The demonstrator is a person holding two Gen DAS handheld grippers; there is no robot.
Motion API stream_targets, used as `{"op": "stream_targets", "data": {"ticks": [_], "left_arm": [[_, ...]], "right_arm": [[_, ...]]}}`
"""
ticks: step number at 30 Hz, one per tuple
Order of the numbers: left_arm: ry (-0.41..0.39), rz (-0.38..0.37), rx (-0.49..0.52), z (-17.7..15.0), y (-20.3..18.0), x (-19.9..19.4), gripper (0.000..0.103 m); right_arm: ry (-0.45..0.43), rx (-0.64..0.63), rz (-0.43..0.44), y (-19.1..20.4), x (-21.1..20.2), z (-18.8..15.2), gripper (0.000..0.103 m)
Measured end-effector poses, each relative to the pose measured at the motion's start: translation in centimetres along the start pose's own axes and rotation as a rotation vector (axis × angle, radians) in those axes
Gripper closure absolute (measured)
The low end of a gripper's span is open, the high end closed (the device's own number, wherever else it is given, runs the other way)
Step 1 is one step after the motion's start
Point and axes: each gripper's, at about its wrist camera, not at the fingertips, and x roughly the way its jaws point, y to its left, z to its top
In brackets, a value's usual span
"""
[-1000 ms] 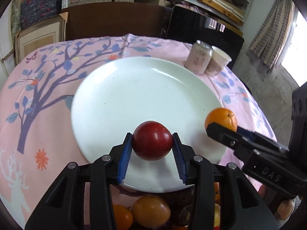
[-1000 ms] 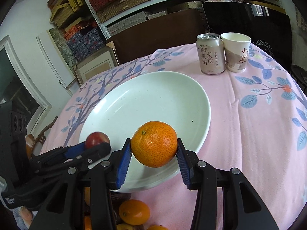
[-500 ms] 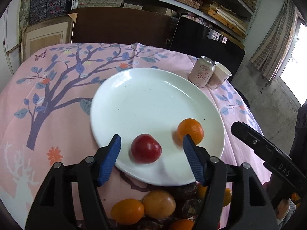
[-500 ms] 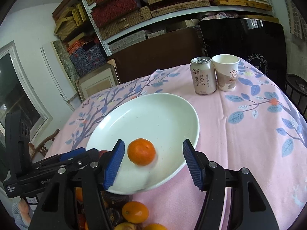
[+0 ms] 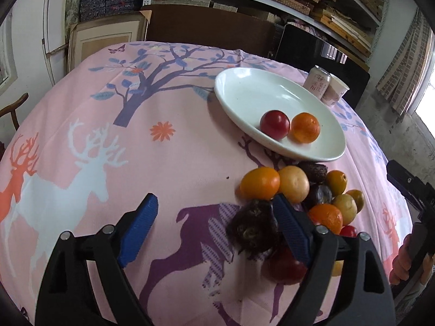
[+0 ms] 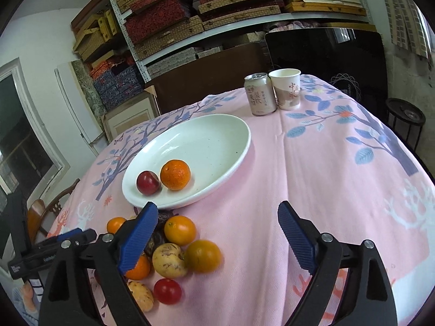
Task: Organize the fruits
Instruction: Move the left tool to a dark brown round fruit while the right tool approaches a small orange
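A white plate (image 5: 244,87) (image 6: 217,130) holds a red plum (image 5: 274,124) (image 6: 147,182) and an orange (image 5: 305,127) (image 6: 175,174), side by side near its front rim. In front of the plate lies a pile of loose fruit (image 5: 293,187) (image 6: 176,250): oranges, yellowish ones, dark ones and small red ones. My left gripper (image 5: 214,225) is back over the cloth, jaws opening, nothing pressed between them; a dark fruit (image 5: 254,226) lies just inside its right finger. My right gripper (image 6: 217,233) hangs over bare cloth right of the pile, jaws opening and empty.
A drink can (image 6: 259,93) (image 5: 316,81) and a paper cup (image 6: 286,88) (image 5: 335,92) stand behind the plate at the table's far right. The pink printed cloth (image 5: 108,141) covers the round table. Shelves, boxes and a dark chair back stand behind; a hand (image 5: 407,260) shows at right.
Both grippers let go of their fruit on the plate, opened wide and drew back toward the near edge. The plum and orange now rest on the plate; the fruit pile has come into view.
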Motion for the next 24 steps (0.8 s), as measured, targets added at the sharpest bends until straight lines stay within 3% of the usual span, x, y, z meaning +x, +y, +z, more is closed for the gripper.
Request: {"op": "stream_targets", "data": {"ticks": [6,9,13,19,24], "left_arm": [[0.017,0.02,0.082,-1.4,-1.5,0.3,0.019],[0.039,0.034,0.088,-1.4,-1.5,0.8,0.014],[0.01,0.116,0.094,-1.3,-0.5,0.2,0.008],[-0.041,0.18,-0.006,-1.9,3.1,-2.0,0.007],[-0.072,0.161,-0.018,-2.2,3.3,-2.9,0.007]], "right_arm": [[0.022,0.022,0.009,-0.6,0.5,-0.1,0.011],[0.029,0.018,0.007,-0.6,0.6,-0.2,0.011],[0.025,0.043,0.014,-1.1,0.6,-0.2,0.011],[0.016,0.093,0.048,-1.8,0.2,0.1,0.01],[0.011,0.067,0.053,-1.2,-0.1,0.0,0.01]]}}
